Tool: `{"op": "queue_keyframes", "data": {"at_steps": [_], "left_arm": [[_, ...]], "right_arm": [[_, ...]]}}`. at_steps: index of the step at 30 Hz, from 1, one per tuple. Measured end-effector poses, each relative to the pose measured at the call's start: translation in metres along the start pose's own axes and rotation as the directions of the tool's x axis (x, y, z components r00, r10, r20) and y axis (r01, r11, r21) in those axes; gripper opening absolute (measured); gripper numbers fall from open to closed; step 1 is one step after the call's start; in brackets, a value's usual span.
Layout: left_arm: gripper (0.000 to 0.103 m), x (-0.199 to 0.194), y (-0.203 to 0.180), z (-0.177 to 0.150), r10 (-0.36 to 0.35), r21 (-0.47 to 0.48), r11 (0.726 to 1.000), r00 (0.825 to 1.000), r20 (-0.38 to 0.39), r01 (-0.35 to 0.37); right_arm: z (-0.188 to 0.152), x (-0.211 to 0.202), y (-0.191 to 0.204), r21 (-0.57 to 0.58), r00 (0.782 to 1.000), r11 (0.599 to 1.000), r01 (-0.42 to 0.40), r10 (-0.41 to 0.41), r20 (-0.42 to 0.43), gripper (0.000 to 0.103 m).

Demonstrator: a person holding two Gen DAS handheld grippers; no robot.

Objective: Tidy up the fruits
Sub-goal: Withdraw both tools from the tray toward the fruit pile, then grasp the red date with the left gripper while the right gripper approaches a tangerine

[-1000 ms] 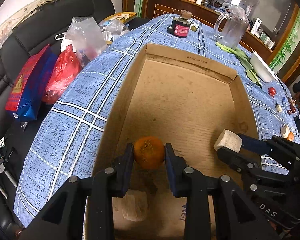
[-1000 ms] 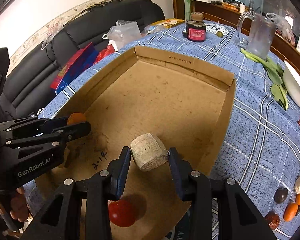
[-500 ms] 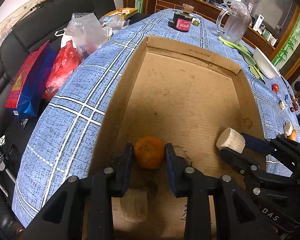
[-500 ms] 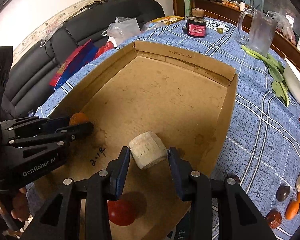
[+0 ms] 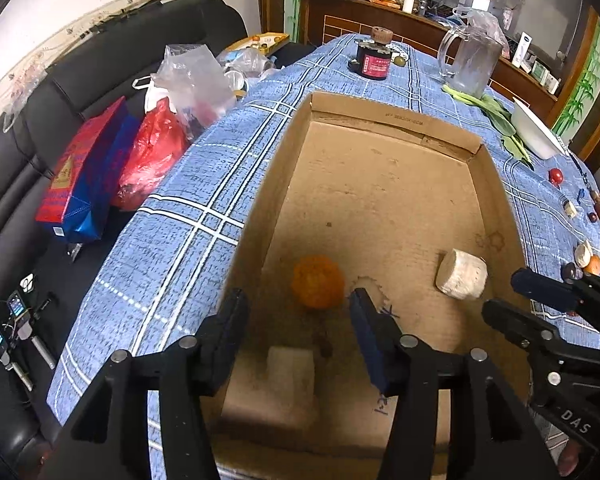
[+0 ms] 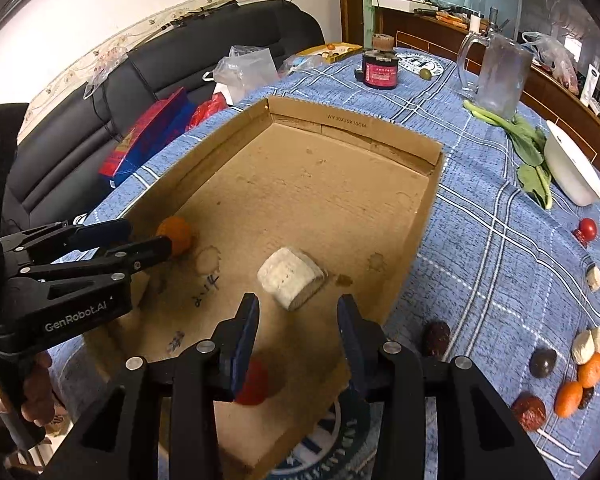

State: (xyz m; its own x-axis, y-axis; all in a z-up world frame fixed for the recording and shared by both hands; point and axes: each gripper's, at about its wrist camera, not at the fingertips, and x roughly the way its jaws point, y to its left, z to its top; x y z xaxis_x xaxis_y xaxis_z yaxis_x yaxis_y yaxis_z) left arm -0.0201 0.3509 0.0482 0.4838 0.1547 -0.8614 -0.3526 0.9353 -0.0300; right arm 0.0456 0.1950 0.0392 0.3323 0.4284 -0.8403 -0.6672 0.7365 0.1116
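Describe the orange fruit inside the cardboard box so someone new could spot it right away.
Find the shallow cardboard box on the blue plaid tablecloth. Near its left wall sits the orange fruit, round and dimpled. It is the only orange thing inside; its neighbours are pale blocks.

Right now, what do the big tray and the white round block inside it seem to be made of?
Tray: likely corrugated cardboard, matt brown, with folded flap walls and ring stains. White block: unclear, perhaps foam or a chalky fake food piece; dull, rough, speckled surface.

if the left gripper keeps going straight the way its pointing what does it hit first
Most likely the orange fruit, lying on the cardboard box floor just ahead of the left gripper, whose jaws have just been opening off it. Depth is unclear; it might meet the floor first.
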Motion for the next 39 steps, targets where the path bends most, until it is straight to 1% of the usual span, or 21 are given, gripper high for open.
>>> {"op": "queue_keyframes", "data": {"at_steps": [2, 4, 6, 11, 14, 16, 18, 20, 23, 25, 26, 29, 30, 33, 36, 39], "left_arm": [[0.056, -0.003, -0.003, -0.002, 0.004, 0.003, 1.000, 1.000, 0.004, -0.004], [0.059, -0.009, -0.006, -0.005, 0.007, 0.003, 1.000, 1.000, 0.013, -0.007], [0.060, -0.014, -0.011, -0.007, 0.012, 0.008, 1.000, 1.000, 0.022, -0.012], [0.060, -0.025, -0.029, -0.010, 0.013, 0.029, 0.999, 0.999, 0.034, -0.014], [0.061, -0.031, -0.045, -0.009, 0.004, 0.044, 0.999, 0.999, 0.043, -0.005], [0.062, -0.036, -0.060, -0.008, -0.008, 0.065, 0.998, 0.999, 0.053, 0.005], [0.067, -0.039, -0.076, -0.007, -0.020, 0.086, 0.996, 0.998, 0.062, 0.014], [0.069, -0.043, -0.100, -0.006, -0.039, 0.119, 0.992, 0.997, 0.073, 0.030], [0.070, -0.045, -0.133, -0.008, -0.071, 0.169, 0.984, 0.995, 0.070, 0.059], [0.074, -0.044, -0.161, -0.012, -0.095, 0.219, 0.973, 0.994, 0.061, 0.080], [0.076, -0.042, -0.176, -0.015, -0.104, 0.244, 0.966, 0.993, 0.053, 0.088], [0.077, -0.036, -0.209, -0.022, -0.130, 0.294, 0.948, 0.991, 0.023, 0.118], [0.077, -0.031, -0.224, -0.026, -0.142, 0.319, 0.938, 0.990, -0.003, 0.135], [0.077, -0.021, -0.253, -0.035, -0.153, 0.360, 0.919, 0.987, -0.047, 0.160], [0.077, -0.009, -0.282, -0.043, -0.167, 0.392, 0.901, 0.982, -0.090, 0.189], [0.077, 0.002, -0.301, -0.047, -0.173, 0.396, 0.895, 0.978, -0.115, 0.204]], "right_arm": [[-0.005, -0.008, 0.001, -0.003, 1.000, 1.000, 0.004, -0.004, 0.008, 0.046], [-0.009, -0.016, 0.001, -0.004, 1.000, 1.000, 0.010, -0.010, 0.018, 0.055], [-0.014, -0.025, -0.002, 0.000, 0.999, 1.000, 0.018, -0.018, 0.034, 0.060], [-0.032, -0.048, -0.019, 0.031, 0.998, 0.999, 0.038, -0.039, 0.054, 0.060], [-0.048, -0.064, -0.039, 0.074, 0.996, 0.995, 0.060, -0.064, 0.062, 0.060], [-0.056, -0.071, -0.051, 0.102, 0.995, 0.992, 0.073, -0.080, 0.064, 0.060], [-0.068, -0.081, -0.069, 0.144, 0.992, 0.985, 0.097, -0.107, 0.064, 0.061], [-0.080, -0.092, -0.089, 0.192, 0.989, 0.975, 0.116, -0.131, 0.068, 0.062], [-0.096, -0.107, -0.115, 0.246, 0.983, 0.958, 0.149, -0.170, 0.068, 0.068], [-0.108, -0.116, -0.134, 0.284, 0.977, 0.943, 0.177, -0.202, 0.063, 0.073], [-0.114, -0.120, -0.143, 0.301, 0.974, 0.934, 0.190, -0.218, 0.058, 0.074], [-0.132, -0.130, -0.172, 0.343, 0.965, 0.910, 0.232, -0.260, 0.038, 0.082], [-0.137, -0.132, -0.182, 0.358, 0.963, 0.902, 0.240, -0.269, 0.033, 0.085], [-0.151, -0.141, -0.208, 0.392, 0.960, 0.887, 0.244, -0.279, 0.035, 0.086], [-0.156, -0.144, -0.231, 0.414, 0.958, 0.876, 0.247, -0.286, 0.033, 0.086], [-0.161, -0.144, -0.249, 0.436, 0.961, 0.870, 0.232, -0.273, 0.034, 0.086]]}}
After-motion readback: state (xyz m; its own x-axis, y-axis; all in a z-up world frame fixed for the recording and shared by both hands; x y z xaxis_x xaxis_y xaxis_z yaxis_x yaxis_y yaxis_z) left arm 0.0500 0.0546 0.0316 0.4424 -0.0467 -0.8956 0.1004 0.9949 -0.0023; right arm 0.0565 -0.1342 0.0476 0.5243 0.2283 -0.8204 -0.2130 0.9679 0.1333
